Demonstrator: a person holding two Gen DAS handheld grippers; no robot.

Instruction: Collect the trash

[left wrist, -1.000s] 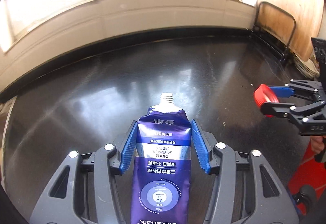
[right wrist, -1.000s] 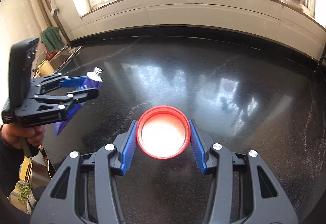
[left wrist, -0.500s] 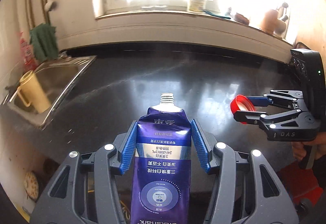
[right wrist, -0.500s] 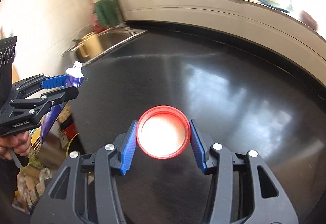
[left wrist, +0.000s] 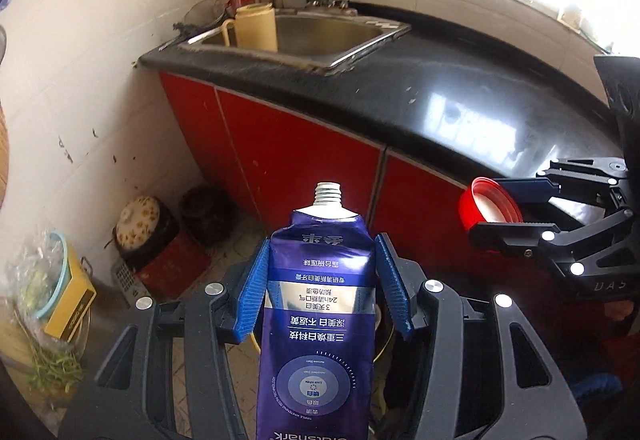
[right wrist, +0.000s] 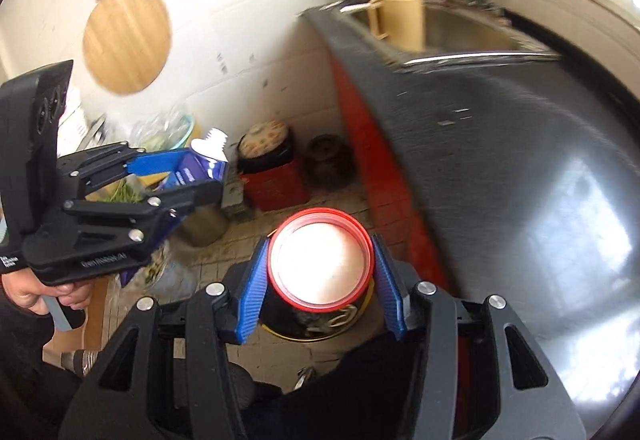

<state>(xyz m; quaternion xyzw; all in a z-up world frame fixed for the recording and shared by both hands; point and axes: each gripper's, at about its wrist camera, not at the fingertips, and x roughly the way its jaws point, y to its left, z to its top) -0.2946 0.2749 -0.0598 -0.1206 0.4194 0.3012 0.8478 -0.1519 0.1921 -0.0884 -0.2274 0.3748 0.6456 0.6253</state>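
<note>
My left gripper (left wrist: 322,292) is shut on a purple toothpaste tube (left wrist: 320,304) with a bare white threaded neck, held in the air beyond the counter's front edge. My right gripper (right wrist: 320,280) is shut on a red jar lid (right wrist: 320,264) with a white inside. The left gripper (right wrist: 184,176) with the tube (right wrist: 208,160) shows at the left of the right wrist view. The right gripper (left wrist: 504,204) with the lid (left wrist: 490,206) shows at the right of the left wrist view. A dark bin with a yellow rim (right wrist: 316,324) sits on the floor right below the lid.
A black countertop (left wrist: 460,96) with red cabinet doors (left wrist: 300,152) runs on the right. A steel sink (left wrist: 320,36) holds a yellow mug (left wrist: 256,26). On the floor stand a lidded pot on a red box (left wrist: 144,224), a dark pot (left wrist: 204,208) and a bowl of greens (left wrist: 44,272).
Both grippers have swung left and away from the countertop, out past its front edge over the floor. The tube and the lid stay held. The bin has come into view under the lid.
</note>
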